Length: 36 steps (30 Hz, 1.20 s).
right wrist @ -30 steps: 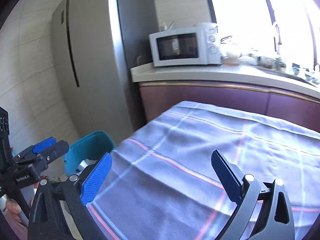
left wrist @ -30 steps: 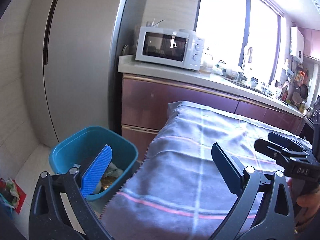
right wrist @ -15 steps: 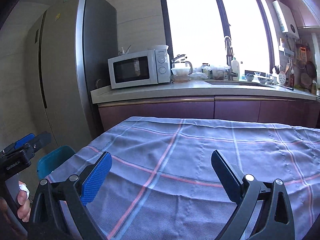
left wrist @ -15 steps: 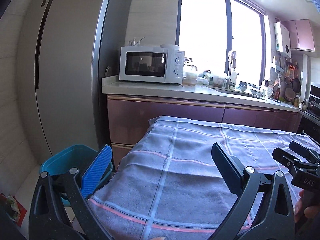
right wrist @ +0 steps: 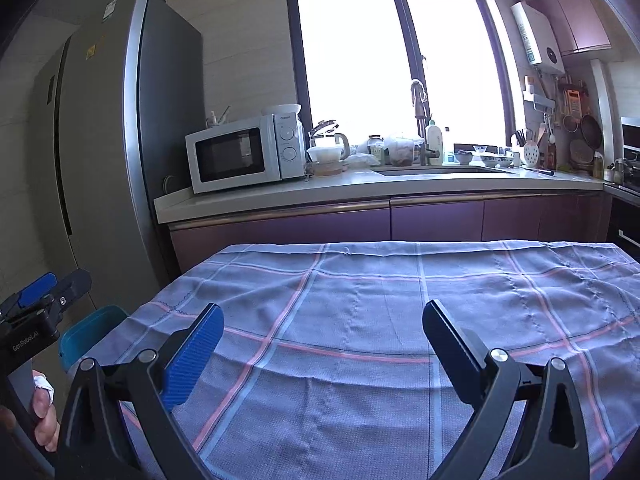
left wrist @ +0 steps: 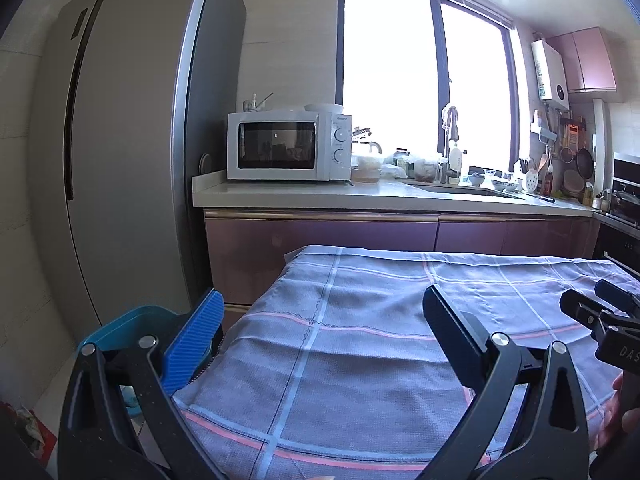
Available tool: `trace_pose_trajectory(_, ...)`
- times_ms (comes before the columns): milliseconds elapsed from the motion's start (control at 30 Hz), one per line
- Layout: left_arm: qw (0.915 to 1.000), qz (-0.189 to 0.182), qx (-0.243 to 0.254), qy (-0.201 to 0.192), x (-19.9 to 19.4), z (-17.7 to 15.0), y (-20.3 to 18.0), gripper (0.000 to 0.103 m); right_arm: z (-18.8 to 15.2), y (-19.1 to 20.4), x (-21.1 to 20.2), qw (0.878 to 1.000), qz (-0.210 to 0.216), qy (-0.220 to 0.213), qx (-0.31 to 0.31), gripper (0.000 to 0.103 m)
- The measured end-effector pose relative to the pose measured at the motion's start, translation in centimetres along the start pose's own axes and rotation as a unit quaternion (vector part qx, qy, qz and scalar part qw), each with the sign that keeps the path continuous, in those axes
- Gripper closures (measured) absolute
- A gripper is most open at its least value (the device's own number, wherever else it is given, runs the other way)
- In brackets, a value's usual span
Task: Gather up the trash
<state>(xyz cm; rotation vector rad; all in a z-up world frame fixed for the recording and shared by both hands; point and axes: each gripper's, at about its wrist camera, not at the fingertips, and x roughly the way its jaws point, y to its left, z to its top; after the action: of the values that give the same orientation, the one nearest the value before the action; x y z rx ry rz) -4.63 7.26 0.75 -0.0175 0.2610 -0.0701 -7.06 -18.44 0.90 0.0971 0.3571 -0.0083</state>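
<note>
A teal trash bin (left wrist: 120, 326) stands on the floor left of the table, partly hidden behind my left gripper's blue pad; it also shows in the right wrist view (right wrist: 90, 334). My left gripper (left wrist: 320, 332) is open and empty above the table's left end. My right gripper (right wrist: 320, 340) is open and empty above the table's near edge. The table carries a blue-grey checked cloth (left wrist: 380, 320), also in the right wrist view (right wrist: 400, 292), with no trash on it. The right gripper shows at the right edge of the left wrist view (left wrist: 600, 312), the left gripper at the left edge of the right wrist view (right wrist: 40, 300).
A tall grey fridge (left wrist: 120, 140) stands behind the bin. A counter (left wrist: 380, 196) with a white microwave (left wrist: 288, 146), sink and jars runs behind the table. Crumpled wrappers (left wrist: 28, 424) lie on the floor at the far left.
Both grippers have tilted up and pulled back from over the bin toward the table. The bin has dropped low and left in both views. Both stay open and empty.
</note>
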Motion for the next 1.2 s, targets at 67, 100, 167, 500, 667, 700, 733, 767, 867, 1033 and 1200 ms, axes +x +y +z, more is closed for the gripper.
trace_pose_trajectory(67,1.0000,-0.005,0.001,0.000,-0.11,-0.02,-0.29,0.005,0.03,-0.10,-0.25,1.000,-0.004,-0.005,-0.001,0.007)
trace_pose_trajectory(100,1.0000,-0.004,0.002,-0.001,-0.16,-0.06,-0.40,0.005,0.04,-0.14,-0.30,1.000,-0.006,-0.006,-0.001,0.007)
trace_pose_trajectory(167,1.0000,-0.004,0.005,-0.003,-0.21,-0.10,-0.63,0.005,-0.01,-0.29,-0.42,1.000,-0.008,-0.008,0.000,0.007)
trace_pose_trajectory(500,0.9999,-0.002,0.006,-0.008,-0.26,0.00,-0.71,0.005,-0.18,-0.62,-0.52,1.000,-0.011,-0.008,0.005,0.007)
trace_pose_trajectory(667,0.9999,-0.002,0.007,-0.009,-0.30,-0.03,-0.78,0.005,-0.13,-0.67,-0.53,1.000,-0.011,-0.009,0.005,0.007)
trace_pose_trajectory(700,0.9999,-0.001,0.007,-0.010,-0.31,-0.07,-0.77,0.005,-0.13,-0.69,-0.50,1.000,-0.011,-0.008,0.005,0.007)
trace_pose_trajectory(733,0.9999,0.000,0.007,-0.011,-0.34,-0.06,-0.77,0.005,-0.12,-0.73,-0.51,1.000,-0.011,-0.008,0.006,0.007)
trace_pose_trajectory(767,0.9999,0.001,0.007,-0.011,-0.37,-0.02,-0.82,0.005,-0.12,-0.77,-0.52,1.000,-0.011,-0.009,0.007,0.007)
trace_pose_trajectory(867,0.9999,0.002,0.008,-0.013,-0.45,0.03,-0.87,0.005,-0.13,-0.79,-0.51,1.000,-0.011,-0.009,0.007,0.007)
trace_pose_trajectory(1033,0.9998,0.003,0.009,-0.015,-0.48,0.02,-0.87,0.005,-0.08,-0.89,-0.50,1.000,-0.013,-0.009,0.006,0.007)
trace_pose_trajectory(1200,0.9998,0.002,0.009,-0.016,-0.52,0.11,-0.90,0.005,0.01,-1.00,-0.66,1.000,-0.015,-0.011,0.008,0.007)
